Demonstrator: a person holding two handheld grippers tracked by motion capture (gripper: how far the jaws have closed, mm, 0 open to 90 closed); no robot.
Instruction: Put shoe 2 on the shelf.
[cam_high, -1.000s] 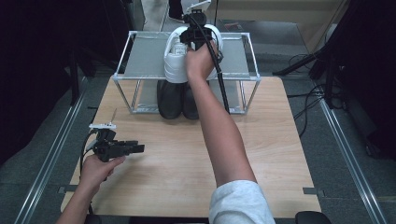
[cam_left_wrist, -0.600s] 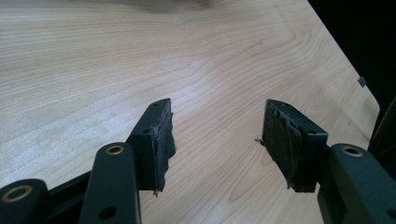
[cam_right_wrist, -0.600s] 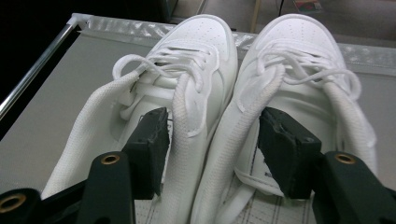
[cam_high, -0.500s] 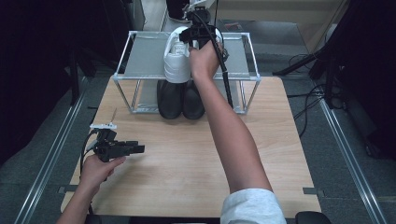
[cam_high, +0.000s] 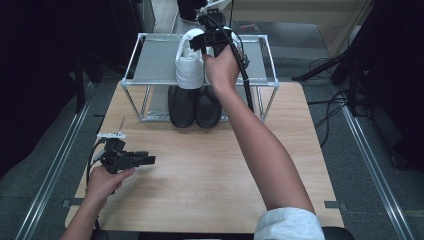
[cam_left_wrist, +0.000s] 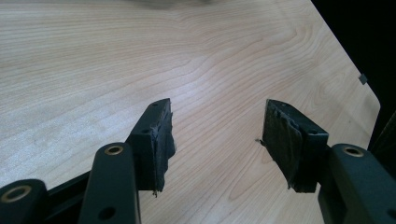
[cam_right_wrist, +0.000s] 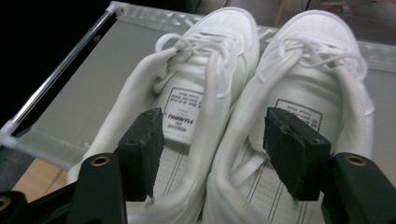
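Note:
A pair of white sneakers stands on the top shelf of a metal rack (cam_high: 150, 60), the left sneaker (cam_high: 189, 67) (cam_right_wrist: 205, 70) touching the right sneaker (cam_right_wrist: 317, 60). My right gripper (cam_high: 200, 42) (cam_right_wrist: 212, 126) is open just above their heel ends. One jaw hangs over each shoe's opening, and the two inner walls lie between them. My left gripper (cam_high: 150, 160) (cam_left_wrist: 217, 121) is open and holds nothing, low over the wooden table (cam_high: 200, 175) at its front left.
A pair of black shoes (cam_high: 195, 105) sits under the rack's shelf, toes toward me. The right gripper's cable (cam_high: 246, 75) trails down over the rack's front rail. Dark floor and metal rails flank the table.
The right hand and gripper have edged slightly over the white sneakers. The left gripper has stayed put.

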